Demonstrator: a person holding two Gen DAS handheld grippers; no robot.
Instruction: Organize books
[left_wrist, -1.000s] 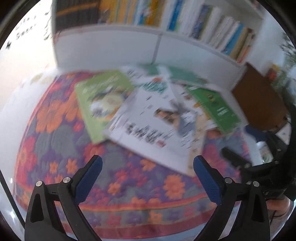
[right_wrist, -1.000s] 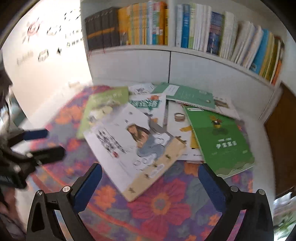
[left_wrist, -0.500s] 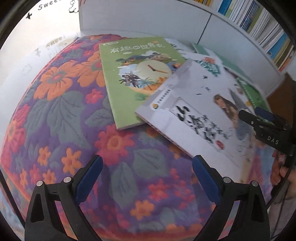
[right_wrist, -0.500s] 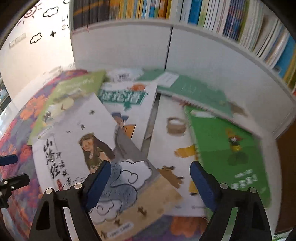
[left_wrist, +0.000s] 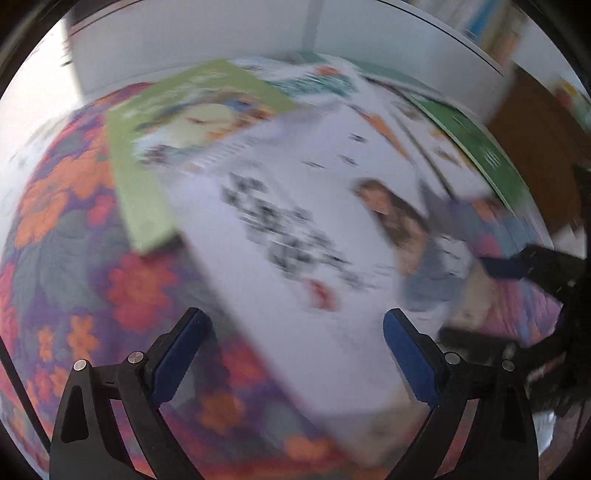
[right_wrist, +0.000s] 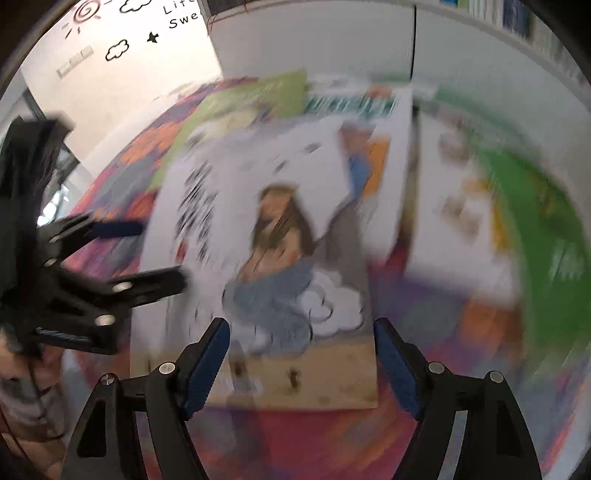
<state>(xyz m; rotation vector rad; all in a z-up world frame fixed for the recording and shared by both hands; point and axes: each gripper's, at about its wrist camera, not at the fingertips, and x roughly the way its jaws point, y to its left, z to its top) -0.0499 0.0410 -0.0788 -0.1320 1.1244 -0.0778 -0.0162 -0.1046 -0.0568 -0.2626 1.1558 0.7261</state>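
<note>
Books are spread in one overlapping pile on a floral rug (left_wrist: 74, 266); at least five covers are counted, the blur preventing an exact total. On top lies a white book (right_wrist: 280, 236) with black lettering, a long-haired figure, grey-blue clouds and a tan lower band. Partly under its far left corner a light green book (left_wrist: 147, 177) is seen. At the far right a dark green book (right_wrist: 546, 229) lies on a white cover with brown drawings (right_wrist: 454, 206). A white cover with a teal title (right_wrist: 351, 105) lies at the far middle. Behind the pile a white bookshelf (right_wrist: 314, 40) is seen, with upright books (right_wrist: 517, 18) in its compartment at the top right.

Two grippers are counted. The left gripper (left_wrist: 295, 332) is held with jaws wide apart, empty, above the near left corner of the white book. The right gripper (right_wrist: 301, 345) has just been narrowing; its jaws stand apart, straddling the tan band, and contact cannot be confirmed
</note>
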